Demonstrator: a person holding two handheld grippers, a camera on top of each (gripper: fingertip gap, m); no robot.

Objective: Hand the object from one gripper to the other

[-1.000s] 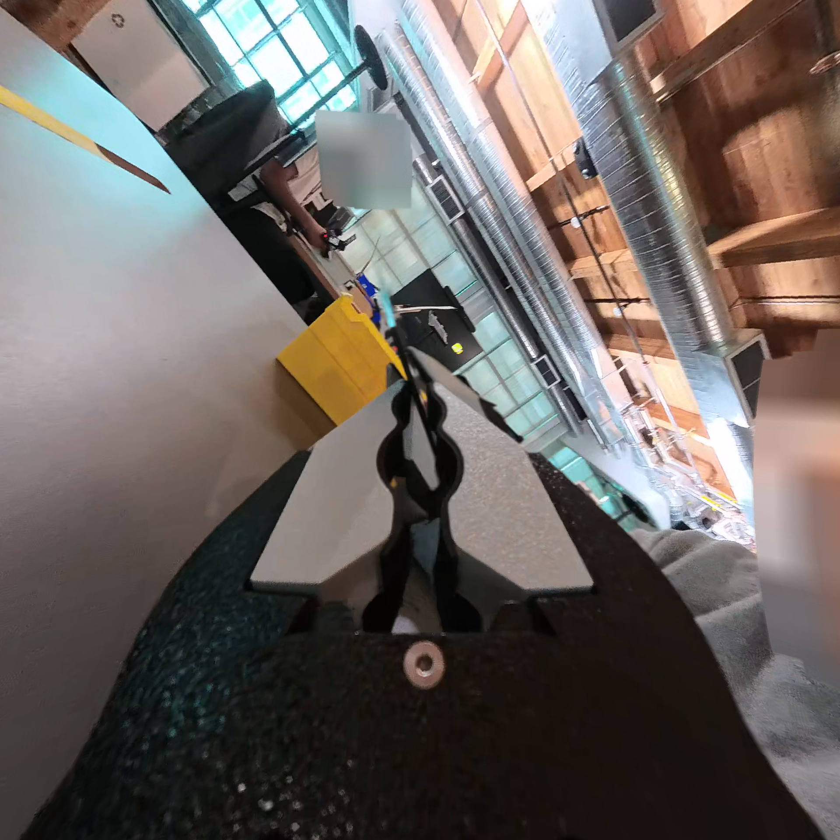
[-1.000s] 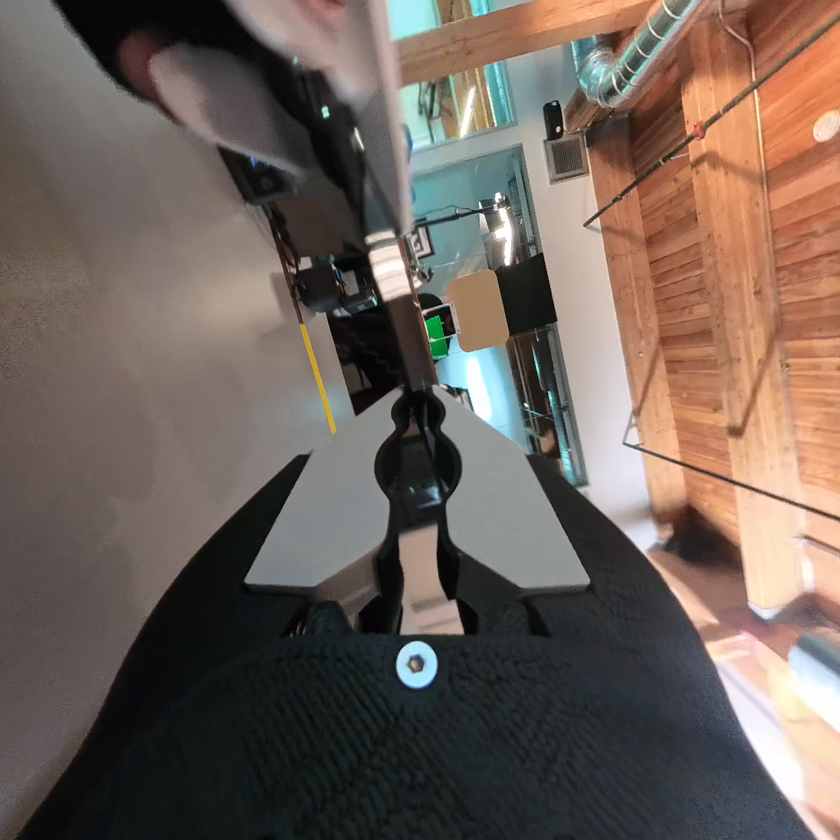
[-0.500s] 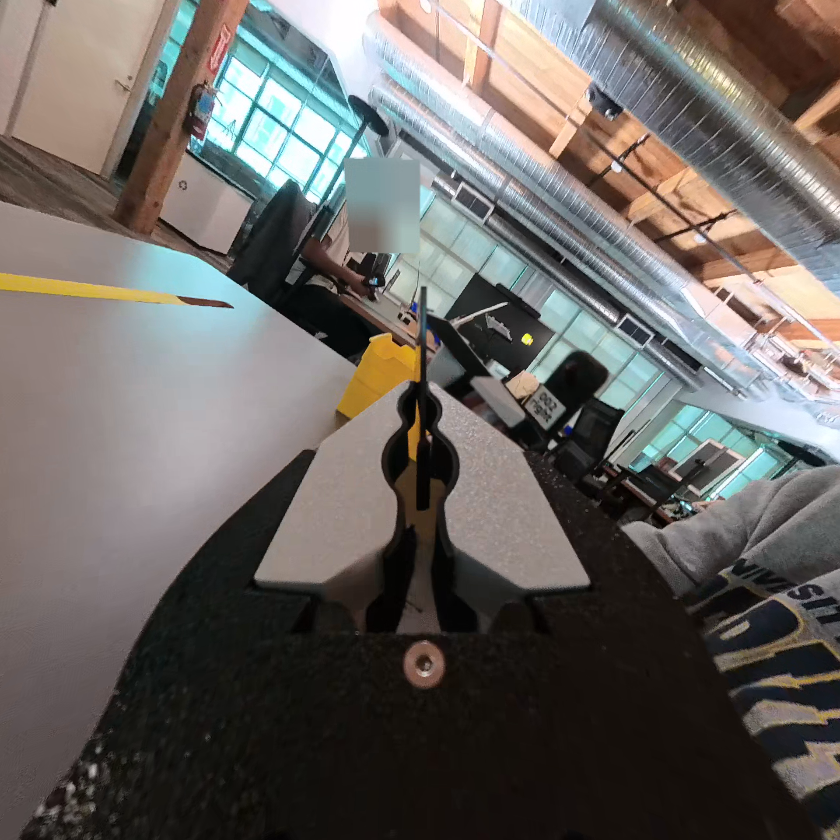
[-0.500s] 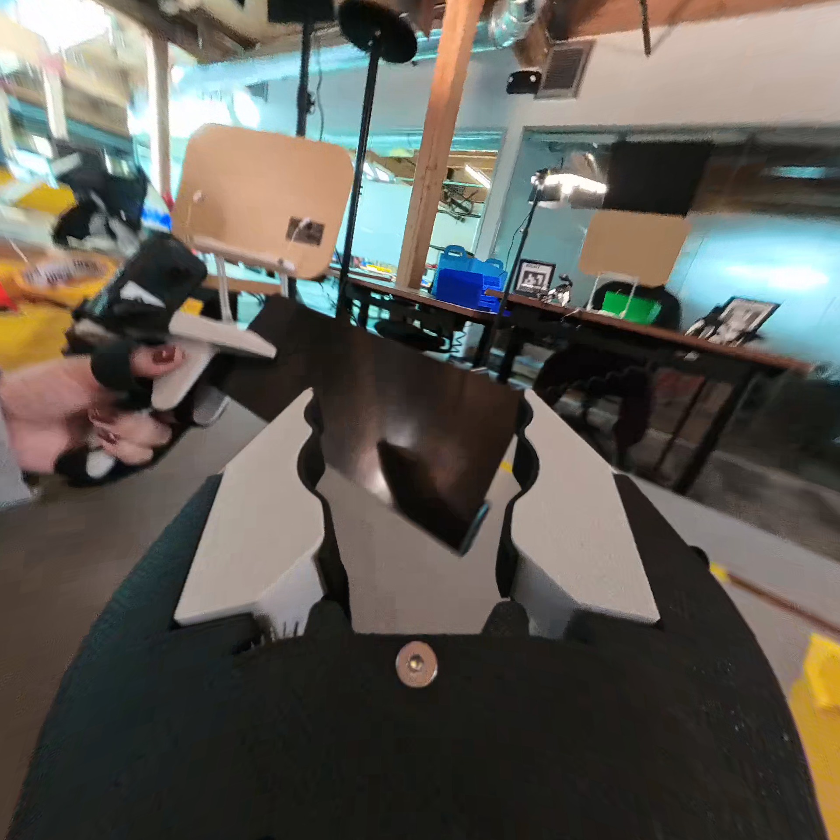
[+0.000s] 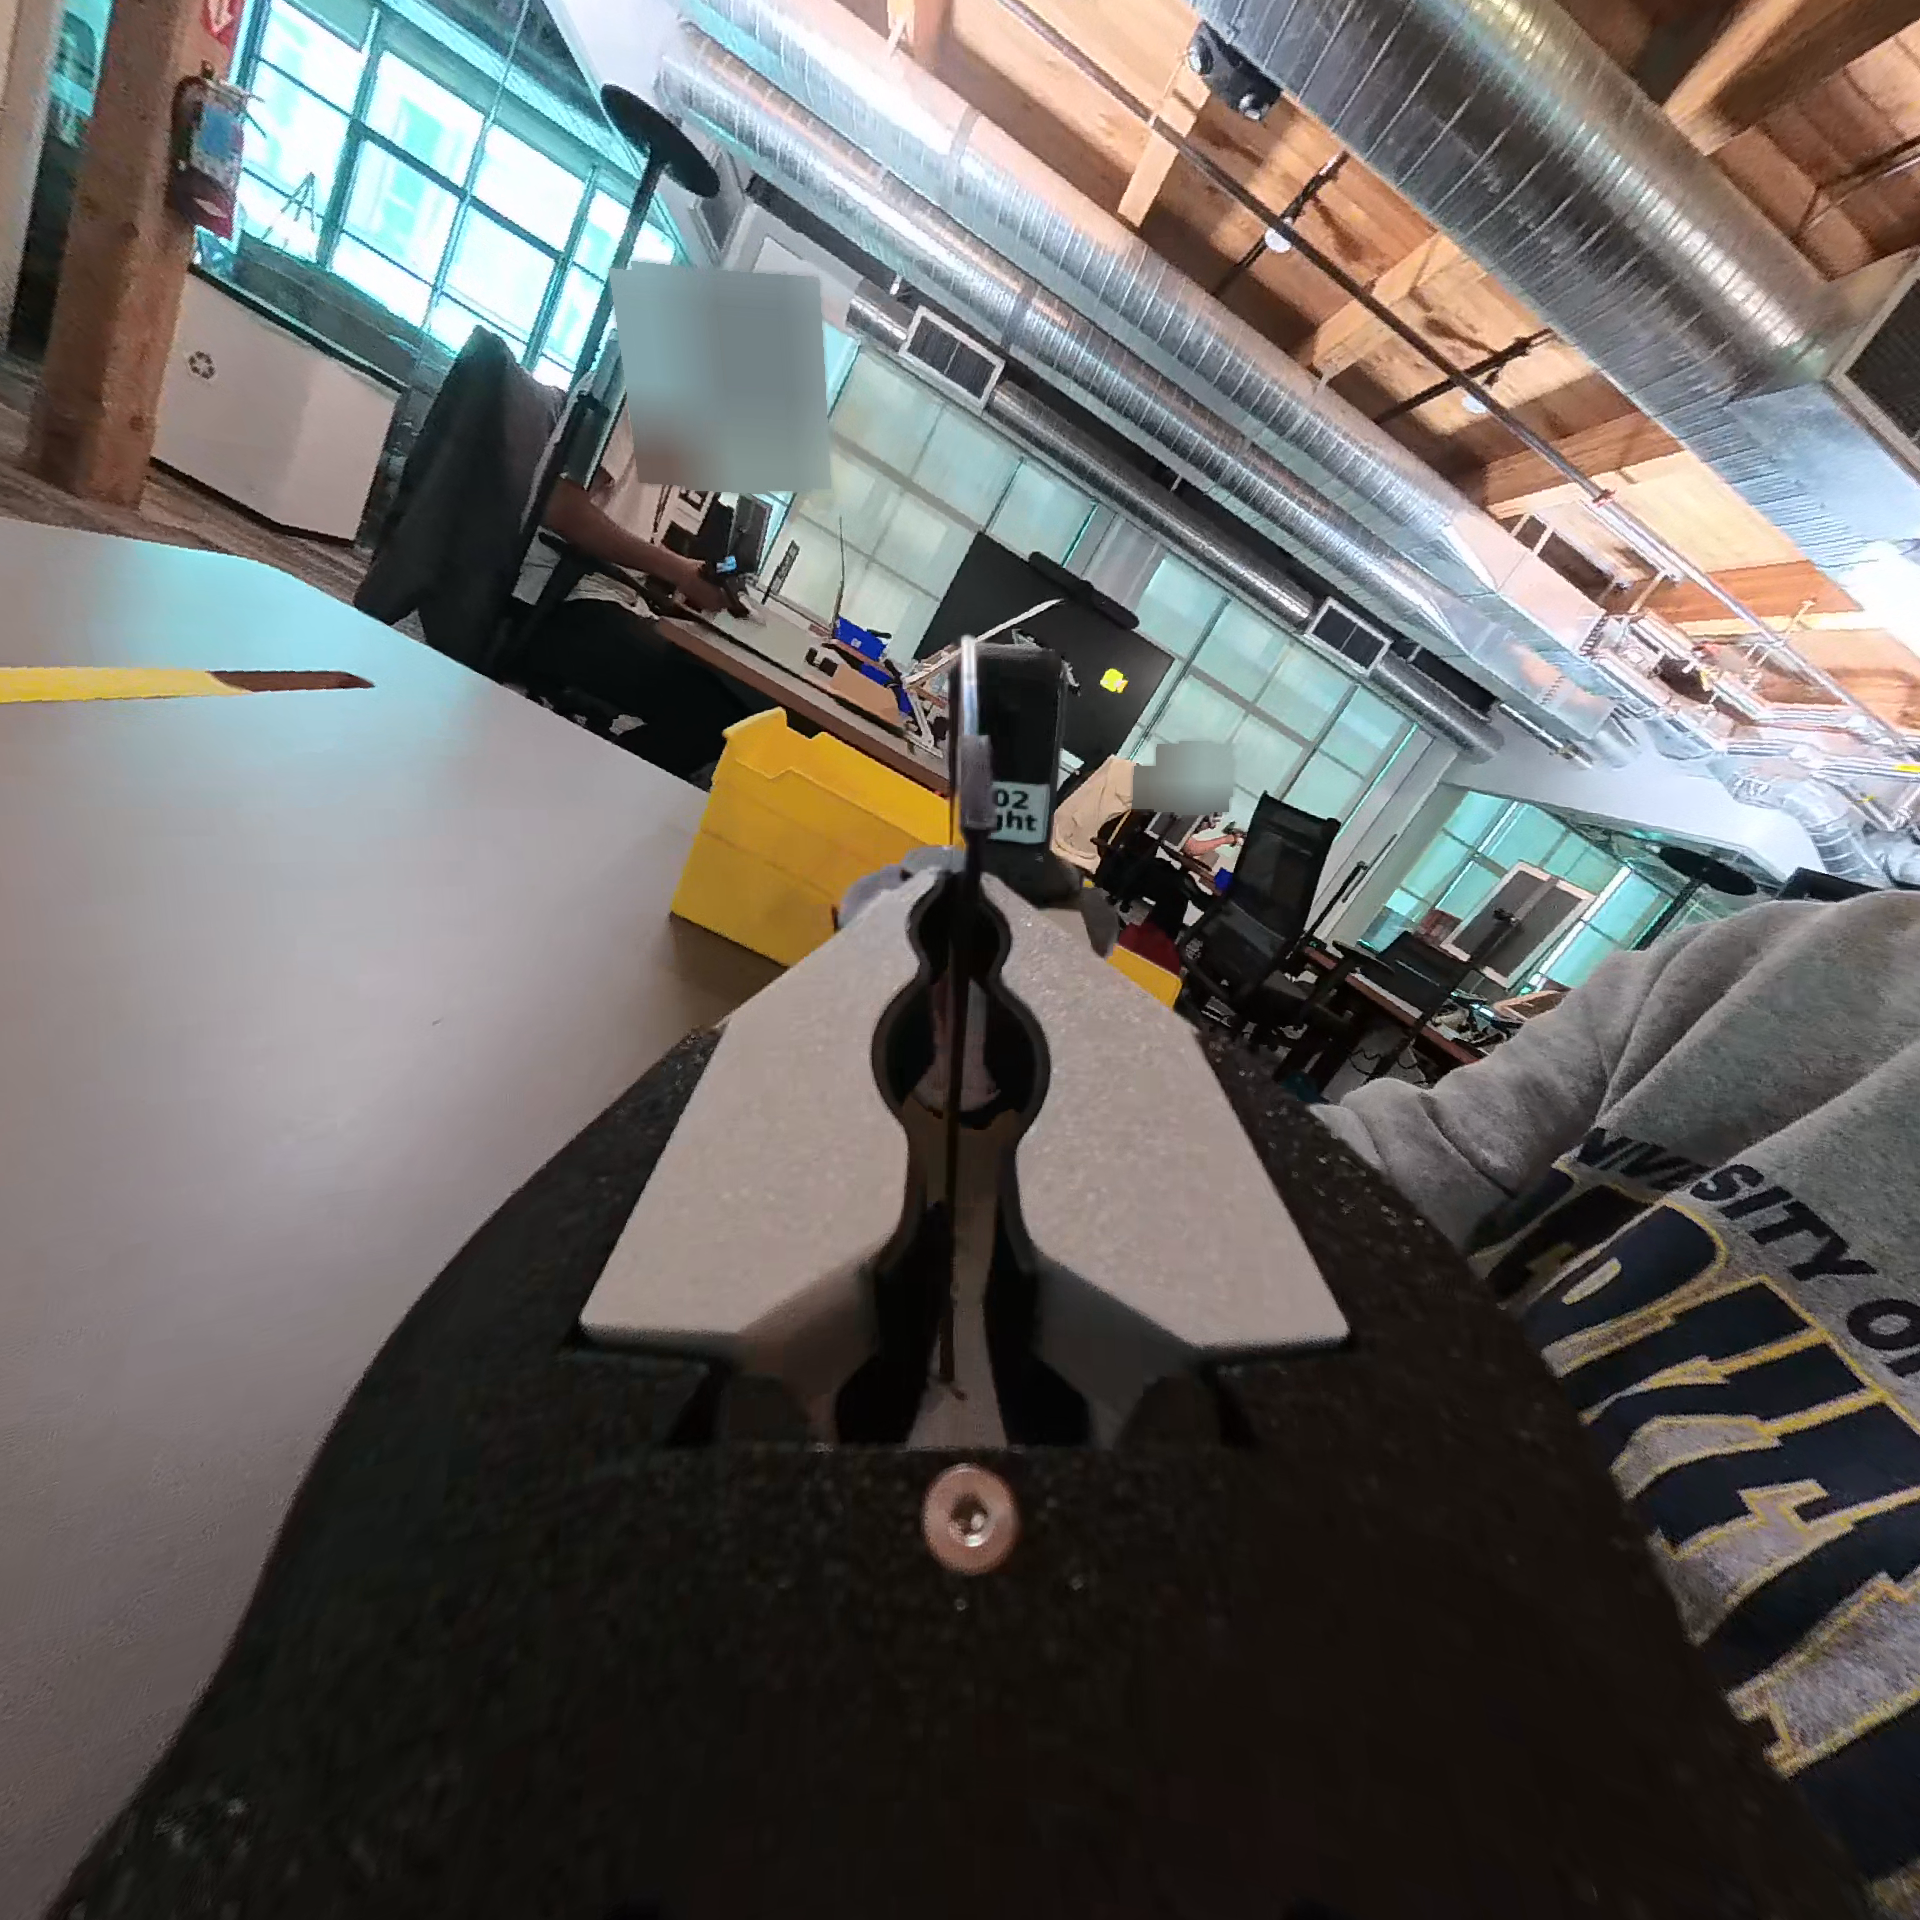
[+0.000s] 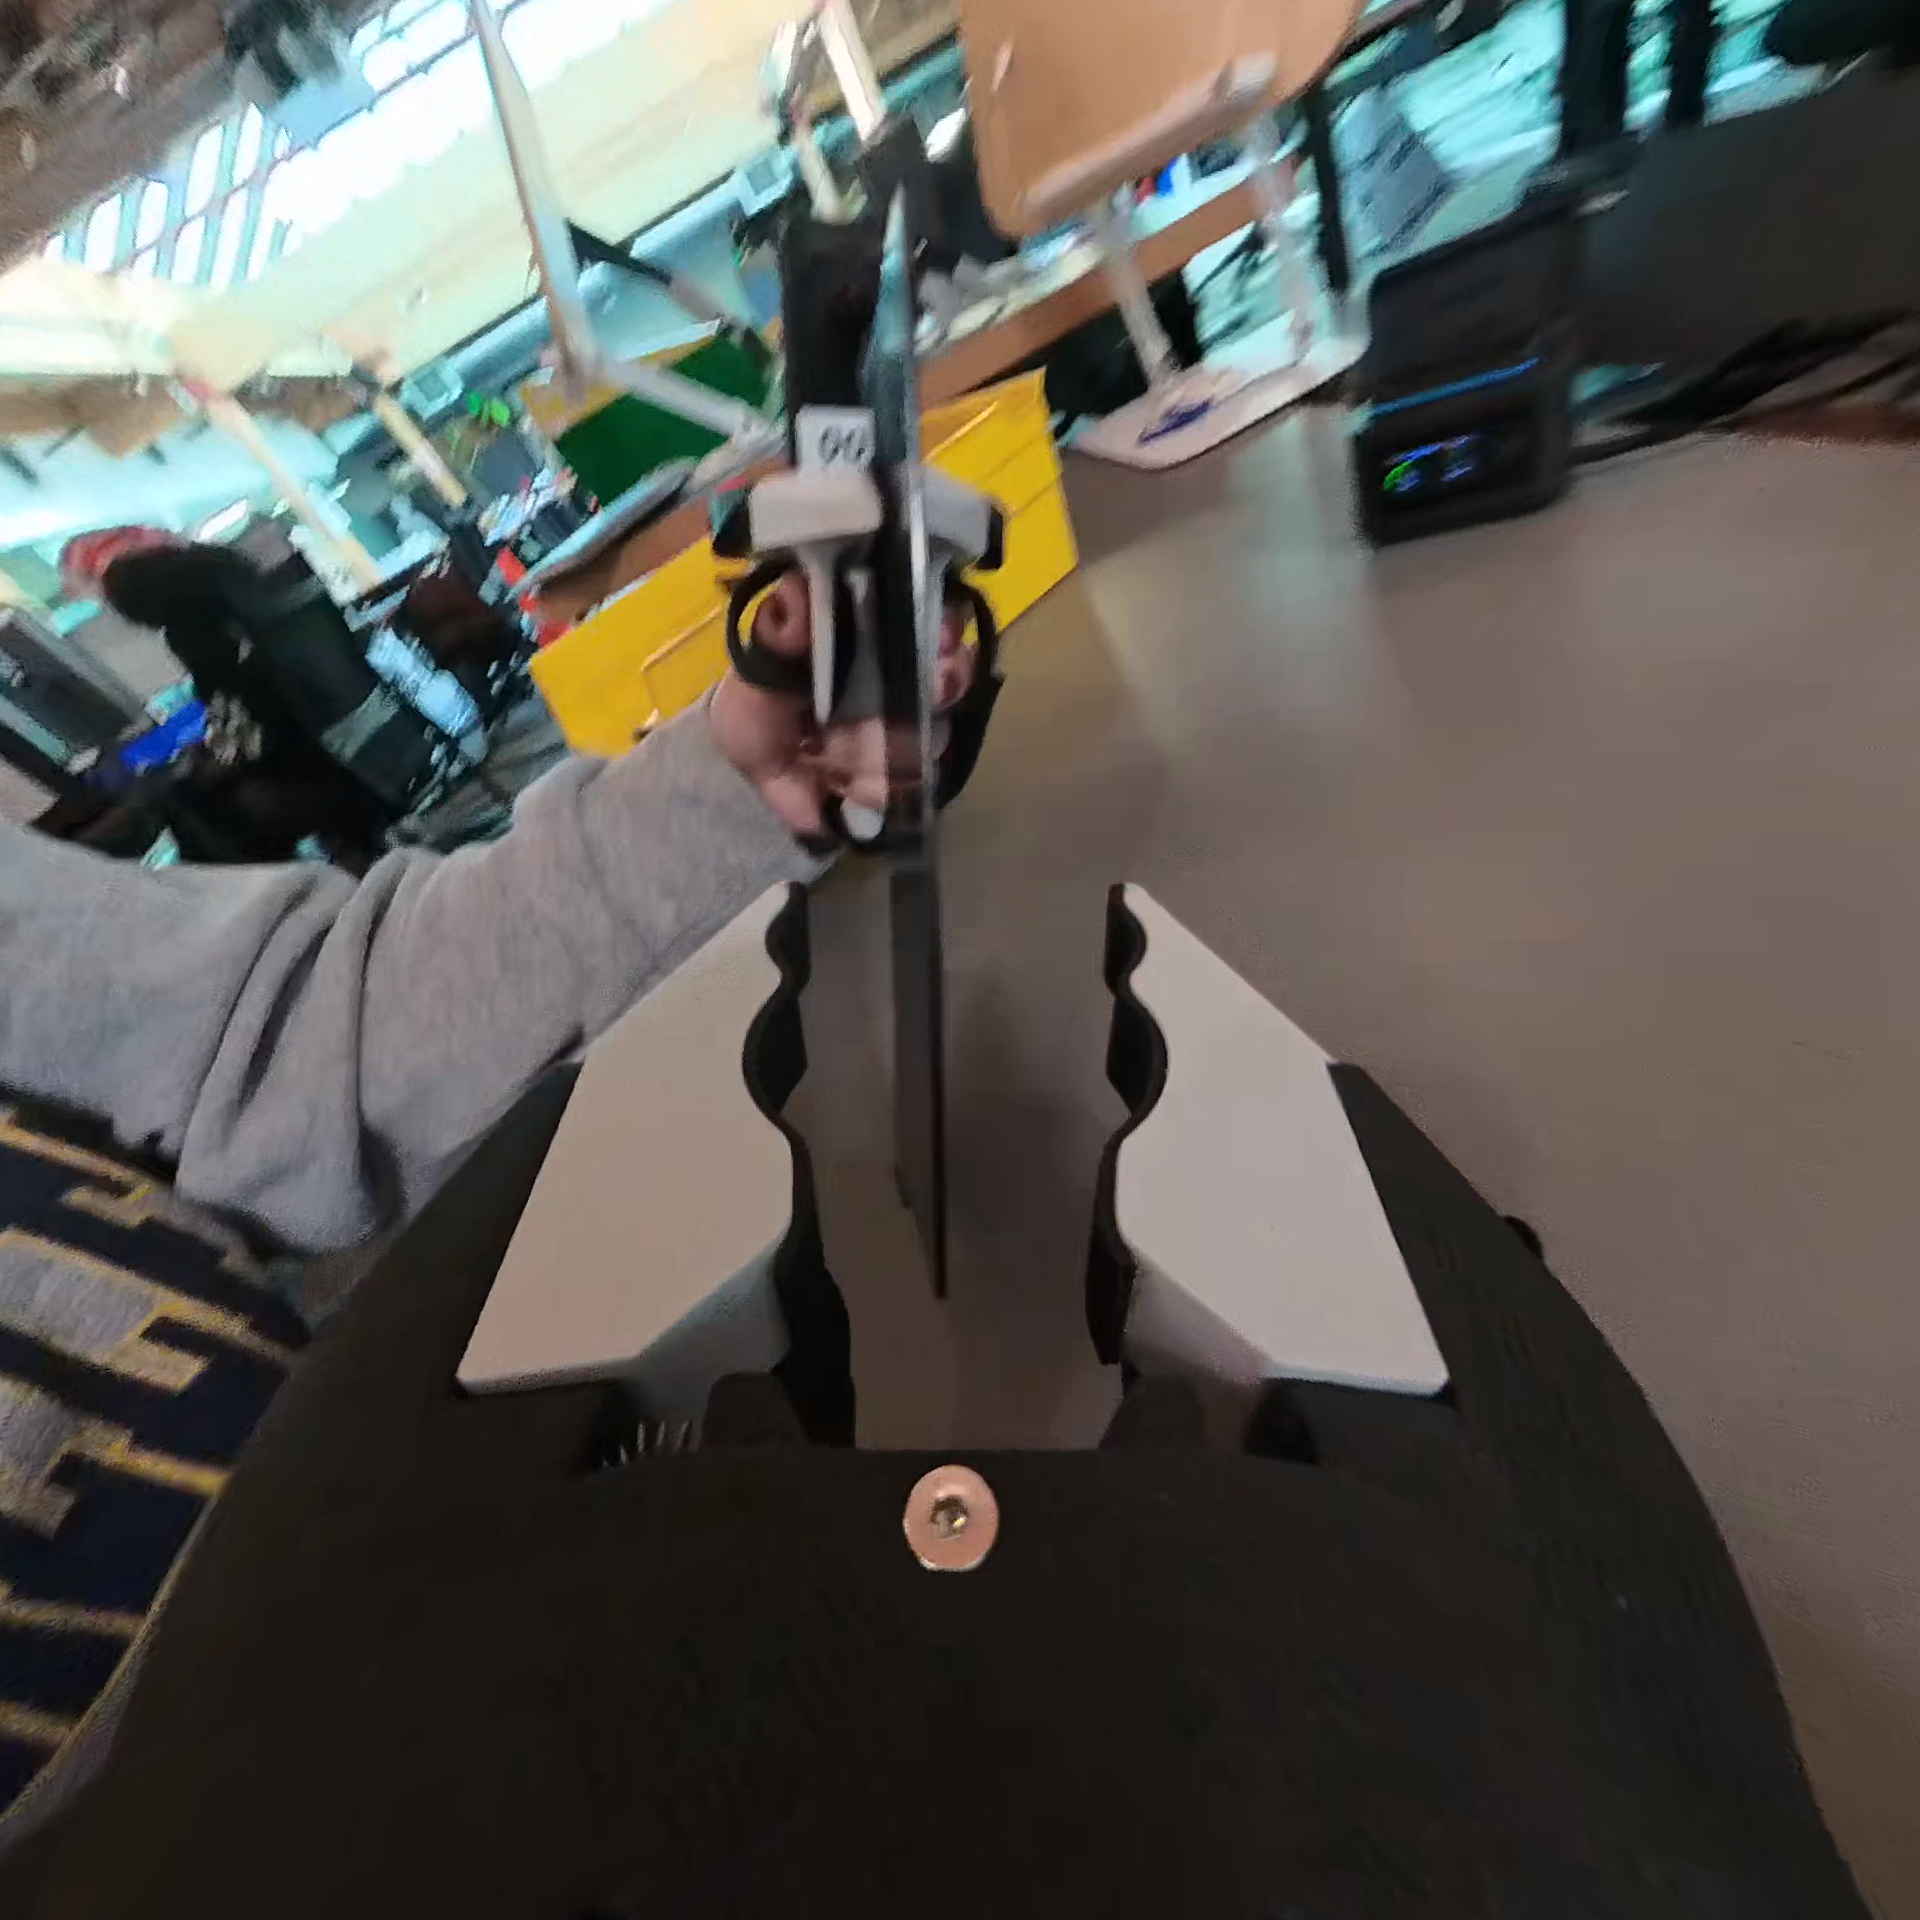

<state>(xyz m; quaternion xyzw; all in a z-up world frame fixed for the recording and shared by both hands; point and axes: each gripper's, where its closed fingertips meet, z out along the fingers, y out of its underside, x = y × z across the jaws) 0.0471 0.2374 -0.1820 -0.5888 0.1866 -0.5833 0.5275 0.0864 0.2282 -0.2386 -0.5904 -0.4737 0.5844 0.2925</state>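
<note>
A thin black flat plate (image 5: 961,1039) stands edge-on between the shut fingers of my left gripper (image 5: 961,883) and sticks out past the tips. In the right wrist view the same plate (image 6: 920,1091) reaches in between the fingers of my open right gripper (image 6: 956,904), touching neither finger. The left gripper (image 6: 862,520) faces me there, held by a hand (image 6: 800,748). The right gripper's body (image 5: 1018,758) shows just beyond the left fingertips.
Both grippers are above a grey table (image 5: 260,935). Stacked yellow bins (image 5: 800,831) stand on it, and they also show in the right wrist view (image 6: 997,488). A black device with a lit screen (image 6: 1455,457) sits at the far right. A grey sleeve (image 6: 364,987) crosses the left. Some 8 cm of space lies between my two pairs of fingers.
The right gripper was shut a second ago, then opened and swung round to face the left gripper. The plate went from flat to edge-on between its fingers. The left gripper stays shut on the plate.
</note>
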